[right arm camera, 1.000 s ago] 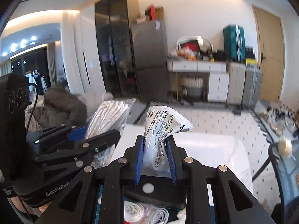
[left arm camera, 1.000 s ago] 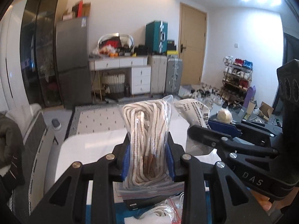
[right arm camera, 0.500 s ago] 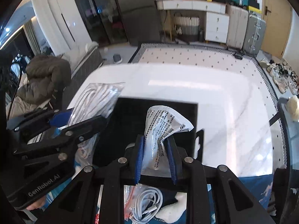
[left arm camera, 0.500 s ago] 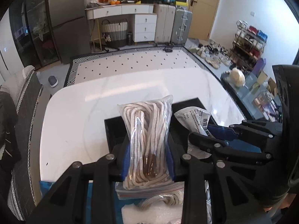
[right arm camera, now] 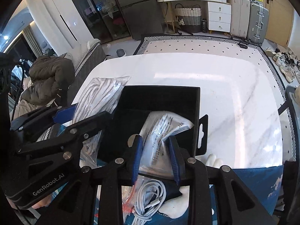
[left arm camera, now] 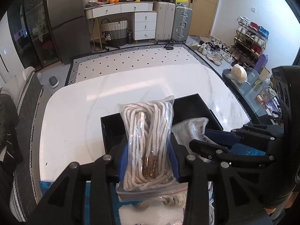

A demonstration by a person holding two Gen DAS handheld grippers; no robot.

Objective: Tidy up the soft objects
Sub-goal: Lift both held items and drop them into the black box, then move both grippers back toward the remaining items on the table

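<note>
Broadly: white marble worktop, rounded corners, patterned rug beyond its far edge. Black open box sits on the worktop's near half, a hang-tab flap sticking out at its right side.

Left tongs clenched on a clear zip bag of coiled white rope; bag stands upright between the blue pads, held above the box's near-left edge. In the right wrist view the same bag shows left of the box, overlapping its left wall.

Right tongs clenched on a crumpled white printed packet; packet leans over the box's near-right part, its far end inside the box outline. Touching the floor of the box or not: cannot tell.

Near edge, below the tongs: coiled white charging cable in a clear bag, lying on blue cloth.
</note>
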